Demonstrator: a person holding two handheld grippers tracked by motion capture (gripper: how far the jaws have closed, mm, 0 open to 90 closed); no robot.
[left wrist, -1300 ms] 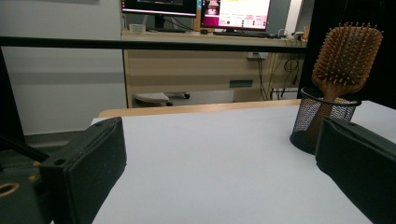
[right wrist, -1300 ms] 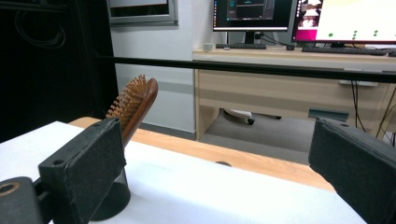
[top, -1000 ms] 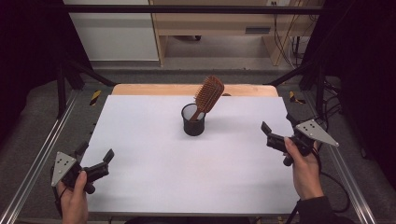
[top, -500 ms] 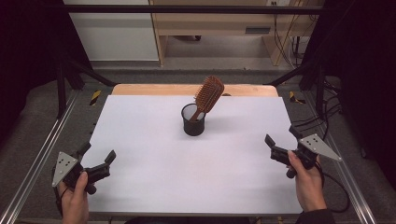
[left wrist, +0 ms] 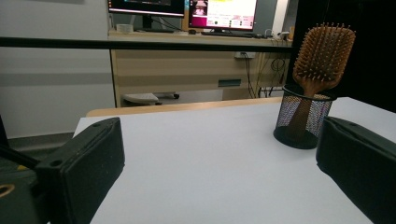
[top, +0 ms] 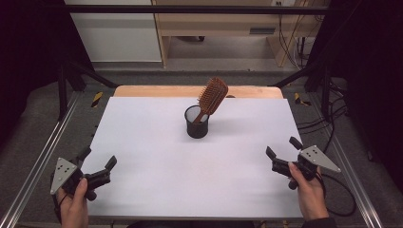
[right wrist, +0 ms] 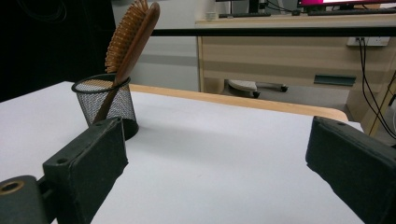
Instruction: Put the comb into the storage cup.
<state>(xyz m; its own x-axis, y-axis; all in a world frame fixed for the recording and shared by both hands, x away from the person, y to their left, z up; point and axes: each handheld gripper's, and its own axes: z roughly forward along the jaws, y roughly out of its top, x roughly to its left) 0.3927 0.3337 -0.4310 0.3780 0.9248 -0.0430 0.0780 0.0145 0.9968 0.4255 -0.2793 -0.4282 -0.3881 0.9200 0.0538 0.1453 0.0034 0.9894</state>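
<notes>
A wooden paddle hairbrush [top: 212, 97] [left wrist: 323, 52] [right wrist: 131, 36] stands handle-down in a black mesh cup [top: 196, 122] [left wrist: 302, 115] [right wrist: 106, 105] near the middle back of the white table [top: 190, 171]. It leans to the right, bristle head up. My left gripper [top: 97, 159] [left wrist: 219, 177] rests open at the table's front left corner, nothing between its jaws. At the front right edge my right gripper [top: 283, 147] [right wrist: 219, 172] is open and empty too. Both are far from the cup.
A wooden strip [top: 190, 91] runs along the table's back edge. Metal rails [top: 43, 152] flank both sides, and cables [top: 340, 190] trail on the right. Beyond the table stands a wooden desk [left wrist: 187, 60] with monitors [left wrist: 224, 11].
My right gripper has drawn back toward the front right edge and sunk lower. The left gripper has hardly moved. Brush and cup stand as before.
</notes>
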